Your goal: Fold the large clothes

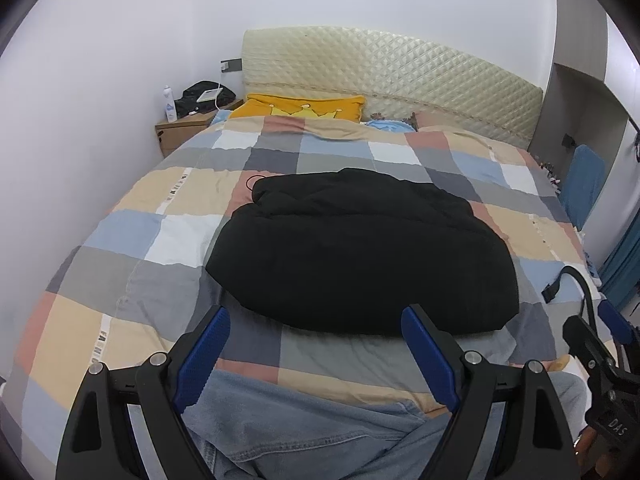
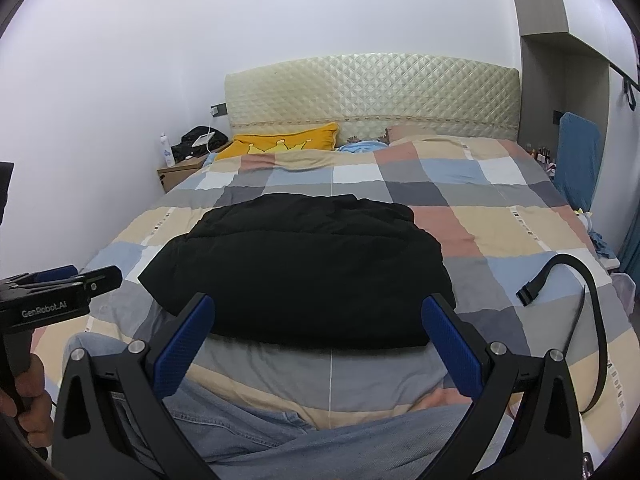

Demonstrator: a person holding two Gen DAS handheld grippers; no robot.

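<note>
A black puffy jacket (image 1: 360,252) lies folded into a thick bundle in the middle of the checkered bed (image 1: 132,240); it also shows in the right wrist view (image 2: 304,268). My left gripper (image 1: 316,316) is open and empty, held just short of the jacket's near edge. My right gripper (image 2: 318,308) is open and empty, also just before the near edge. The left gripper shows at the left of the right wrist view (image 2: 60,292); the right gripper shows at the right of the left wrist view (image 1: 600,340).
Blue jeans legs (image 1: 304,428) are at the near bed edge. A black strap (image 2: 576,276) lies on the bed's right side. A yellow pillow (image 1: 300,108) and quilted headboard (image 1: 400,76) are at the far end. A nightstand (image 1: 184,128) stands at the left.
</note>
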